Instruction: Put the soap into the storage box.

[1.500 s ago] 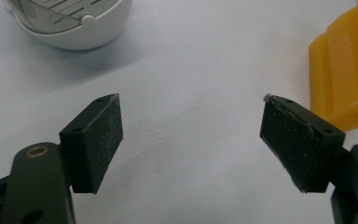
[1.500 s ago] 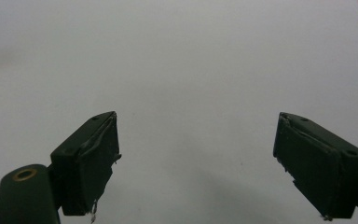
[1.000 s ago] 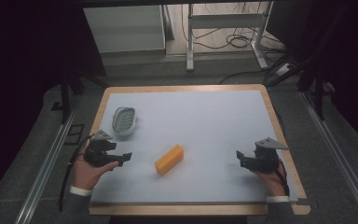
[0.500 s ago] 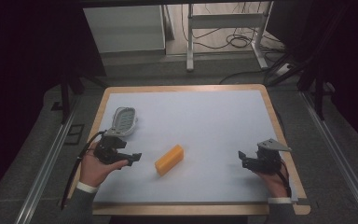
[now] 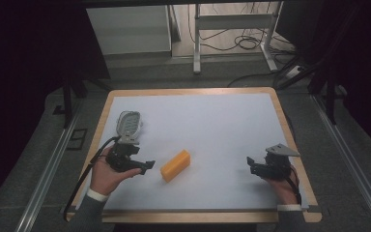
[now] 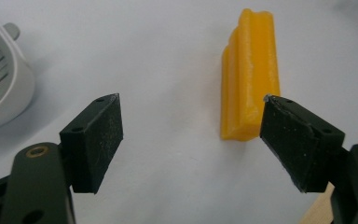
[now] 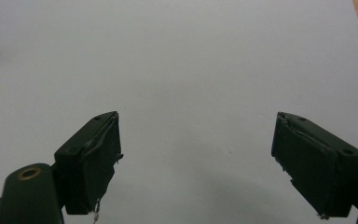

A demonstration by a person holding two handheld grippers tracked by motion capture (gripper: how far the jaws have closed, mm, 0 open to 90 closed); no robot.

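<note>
The left gripper (image 5: pixel 144 166) is aiming wide jaws at the yellow block (image 5: pixel 176 165), lying mid-worktop (image 5: pixel 212 121) just beside it, for grasping. The right gripper (image 5: pixel 252 166), jaws wide, is idling well apart.

An orange ridged block (image 5: pixel 176 165) lies flat on the table's white sheet; untouched.

Dim room; grey floor (image 5: pixel 38 159); metal frame (image 5: pixel 232 24), perhaps desk.
</note>
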